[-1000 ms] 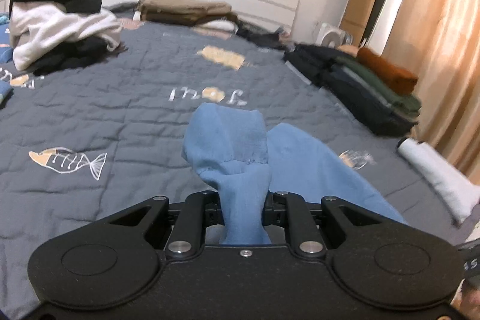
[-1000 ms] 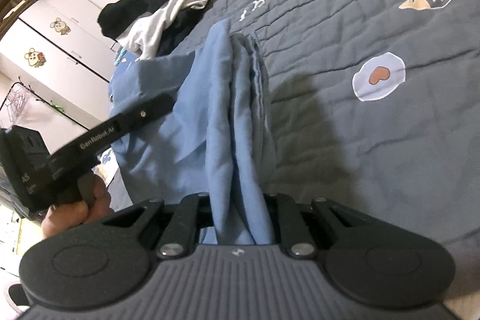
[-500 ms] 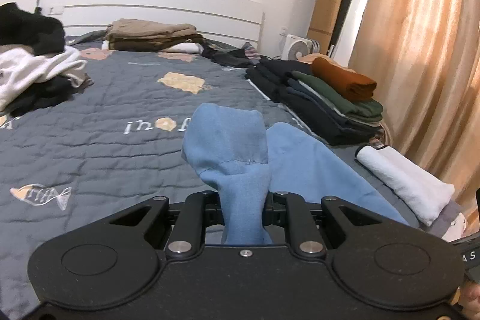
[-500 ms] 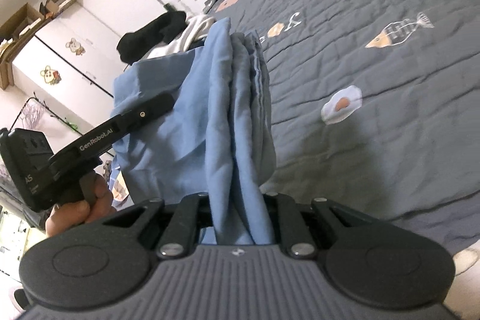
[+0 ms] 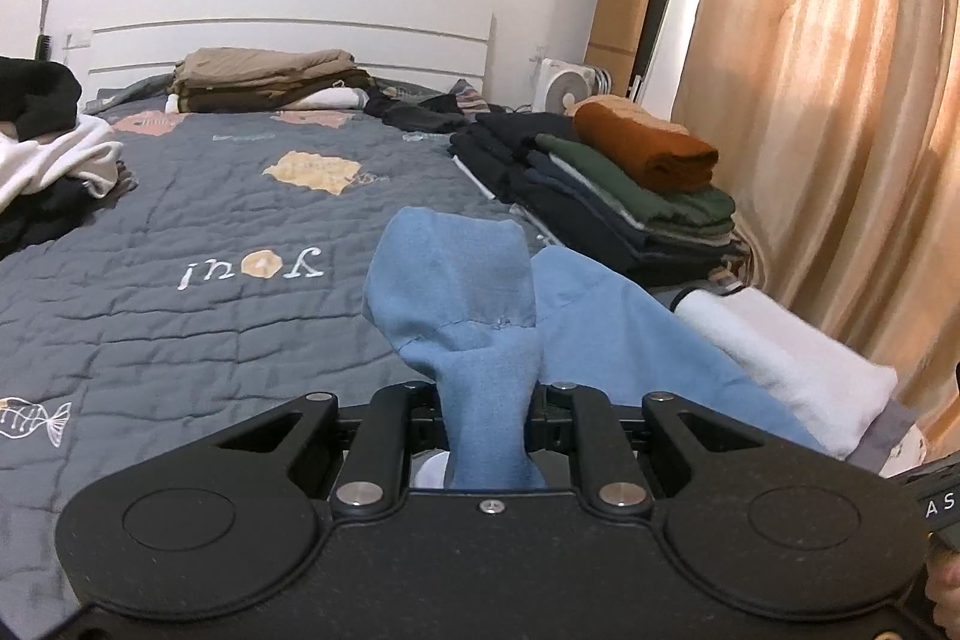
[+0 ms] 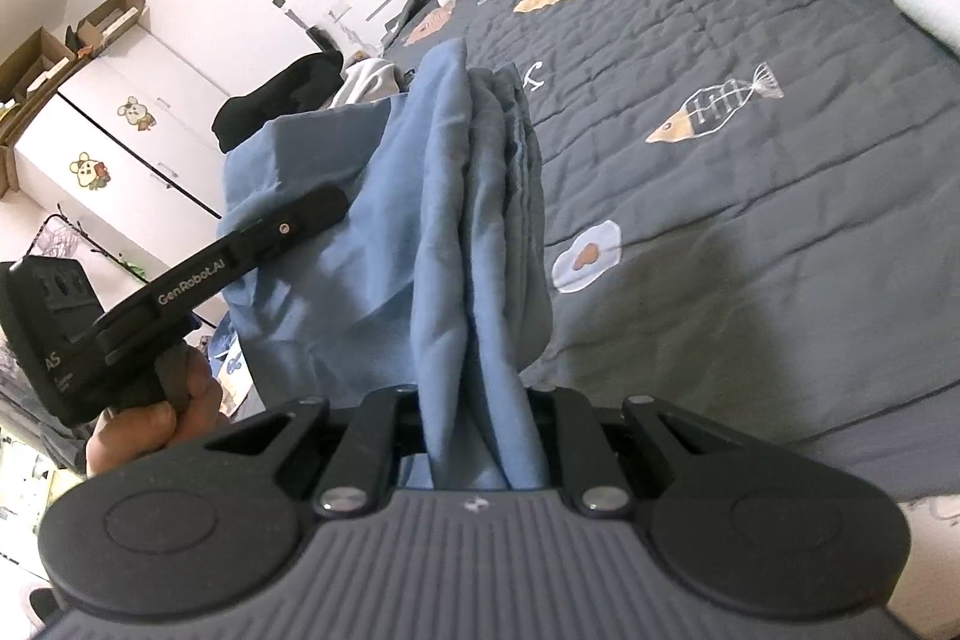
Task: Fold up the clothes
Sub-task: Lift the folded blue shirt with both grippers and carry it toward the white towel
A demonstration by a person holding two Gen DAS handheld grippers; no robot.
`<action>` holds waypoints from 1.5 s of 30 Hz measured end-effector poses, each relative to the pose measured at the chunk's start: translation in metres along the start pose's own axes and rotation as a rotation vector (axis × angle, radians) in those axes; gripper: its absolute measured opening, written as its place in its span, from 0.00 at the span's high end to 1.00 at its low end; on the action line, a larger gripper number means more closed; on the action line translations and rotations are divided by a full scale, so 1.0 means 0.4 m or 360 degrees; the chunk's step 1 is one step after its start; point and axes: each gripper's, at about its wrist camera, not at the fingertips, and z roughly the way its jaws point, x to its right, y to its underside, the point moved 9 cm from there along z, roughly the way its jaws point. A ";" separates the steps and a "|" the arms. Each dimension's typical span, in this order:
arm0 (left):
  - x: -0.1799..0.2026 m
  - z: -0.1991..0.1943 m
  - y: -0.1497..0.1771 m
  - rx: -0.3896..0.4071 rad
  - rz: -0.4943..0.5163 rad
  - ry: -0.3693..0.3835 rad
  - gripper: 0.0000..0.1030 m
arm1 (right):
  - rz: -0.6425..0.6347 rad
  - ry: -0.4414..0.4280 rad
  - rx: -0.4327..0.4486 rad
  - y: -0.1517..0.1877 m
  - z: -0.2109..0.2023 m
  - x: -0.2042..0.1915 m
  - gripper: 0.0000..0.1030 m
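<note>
A: Left wrist view: where is the garment from the gripper?

B: Straight ahead, in its grip; the left gripper (image 5: 489, 403) is clamped on a bunched corner of the blue shirt (image 5: 462, 280), which stands up from the fingers as a soft rounded lump with a stitched seam across it; the rest of the cloth slopes off to the right, toward the other hand, so its long axis runs sideways between the two grippers, not away toward the headboard (image 5: 288, 22); the quilt (image 5: 180, 196) lies beyond the cloth, grey and stitched, with fish printed on it

A: What lies near the quilt's right edge?

B: A neat stack of folded clothes (image 5: 606, 184), an orange piece on top, and nearer, a white rolled towel (image 5: 786, 358); a loose pile (image 5: 42, 148) sits at the left edge

A: Right wrist view?

B: The right gripper (image 6: 480, 436) is pinched shut on several gathered layers of the same shirt, thin and limp, in long vertical pleats; a sheet of it hangs leftward to the left gripper, which a hand (image 6: 150, 418) holds; so the shirt is strung in the air between them, at the quilt's near edge, with no part that I can see lying flat

A: Which hand is nearer?

B: Neither; each has an end; I judge that laying it flat depends on keeping that sideways span taut
</note>
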 end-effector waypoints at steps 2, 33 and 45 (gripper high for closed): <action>0.028 0.000 -0.006 0.0012 -0.0004 -0.0009 0.85 | -0.0010 -0.0001 -0.0002 -0.009 -0.023 0.011 0.88; 0.453 0.005 -0.029 0.0074 0.0054 -0.0105 0.85 | -0.0106 -0.0054 0.0036 -0.083 -0.384 0.232 0.88; 0.606 0.175 -0.052 0.0005 0.0109 0.0016 0.85 | -0.0016 0.0008 0.0133 -0.159 -0.475 0.393 0.88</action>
